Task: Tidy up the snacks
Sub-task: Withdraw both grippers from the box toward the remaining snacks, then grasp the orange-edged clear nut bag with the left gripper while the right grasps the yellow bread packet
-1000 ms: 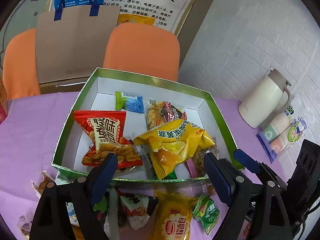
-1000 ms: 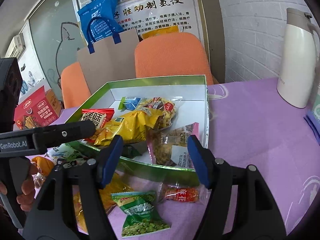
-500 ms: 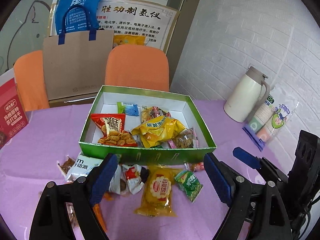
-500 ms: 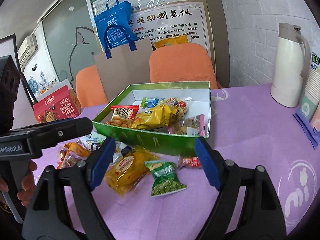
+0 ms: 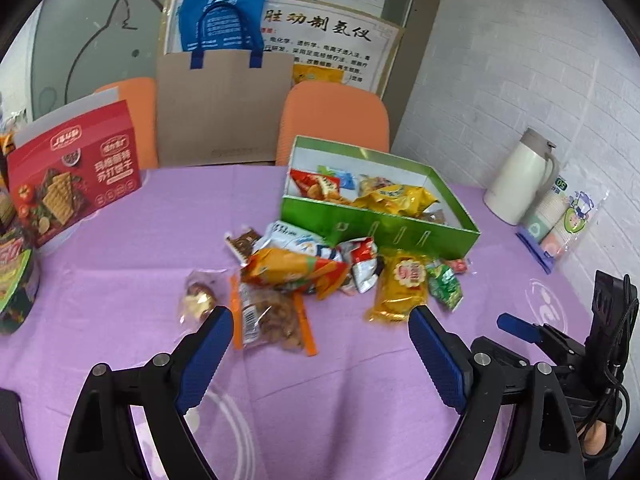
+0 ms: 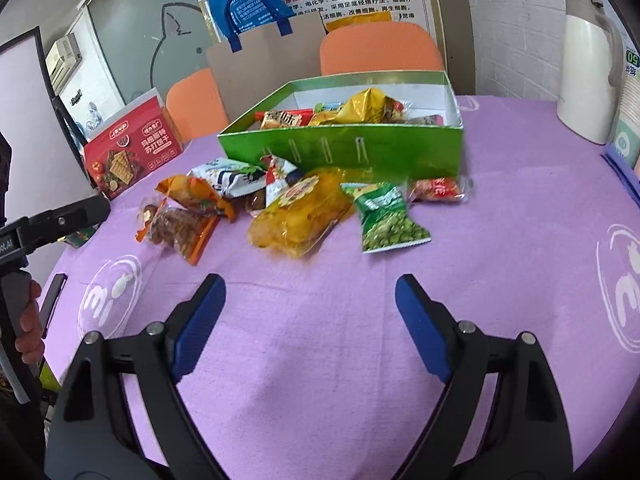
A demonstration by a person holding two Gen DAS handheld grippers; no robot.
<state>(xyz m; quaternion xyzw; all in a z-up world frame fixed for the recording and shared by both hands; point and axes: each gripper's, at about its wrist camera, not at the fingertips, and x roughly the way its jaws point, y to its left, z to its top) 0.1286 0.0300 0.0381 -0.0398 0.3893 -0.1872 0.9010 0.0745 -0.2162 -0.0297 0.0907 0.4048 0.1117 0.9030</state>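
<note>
Poster (image 5: 320,36) on far wall: large Chinese heading "胜动制氢仪" read; smaller lines beneath too small to read. Blue tote bag (image 5: 224,16) far left of poster: white letters "PZ" made out, rest illegible. Red cracker box (image 5: 72,176) at far left on table: "苏打饼干" read. Paper-cup sleeve (image 6: 630,92) at right edge, beside white jug: green "50" seen. Left gripper body (image 6: 12,242) at left edge: letters "AI" visible. Red packet (image 6: 282,119) in green box: "香味" partly read.
</note>
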